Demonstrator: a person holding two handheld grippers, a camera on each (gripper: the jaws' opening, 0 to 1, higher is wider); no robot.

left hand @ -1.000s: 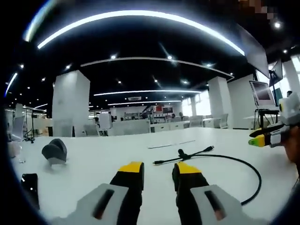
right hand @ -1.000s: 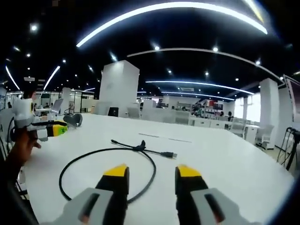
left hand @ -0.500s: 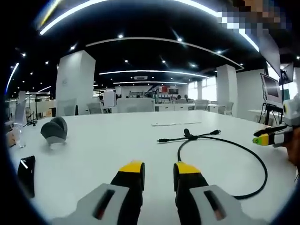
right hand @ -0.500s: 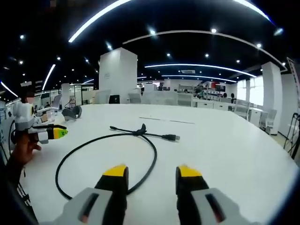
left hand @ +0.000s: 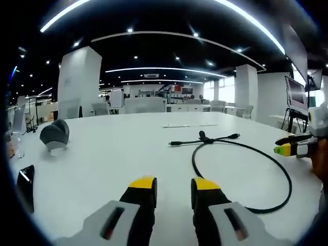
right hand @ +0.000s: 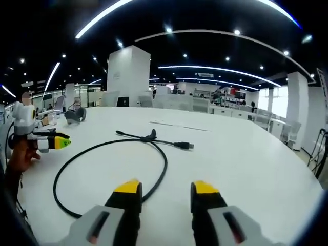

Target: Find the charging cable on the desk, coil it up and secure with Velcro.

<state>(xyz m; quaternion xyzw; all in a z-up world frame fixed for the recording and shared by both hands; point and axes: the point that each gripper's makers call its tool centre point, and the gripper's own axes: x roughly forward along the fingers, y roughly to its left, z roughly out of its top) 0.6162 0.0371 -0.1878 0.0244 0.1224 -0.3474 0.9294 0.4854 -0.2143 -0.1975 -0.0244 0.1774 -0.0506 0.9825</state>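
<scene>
Lying in one wide loop on the white table (left hand: 102, 164), the black charging cable (right hand: 102, 154) is crossing itself near its plugs. Hovering over the table, left hand-held gripper (left hand: 168, 185) and right hand-held gripper (right hand: 166, 188) are both holding jaws apart, gripping nothing.

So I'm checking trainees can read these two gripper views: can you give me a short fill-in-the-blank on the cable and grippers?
1. The black charging cable lies on the white desk in one large ____.
2. Both the left gripper and the right gripper have their jaws ____.
3. The jaw tips of each gripper are coloured ____.
4. Neither gripper is ____ the cable.

Missing words: loop; open; yellow; touching
</scene>
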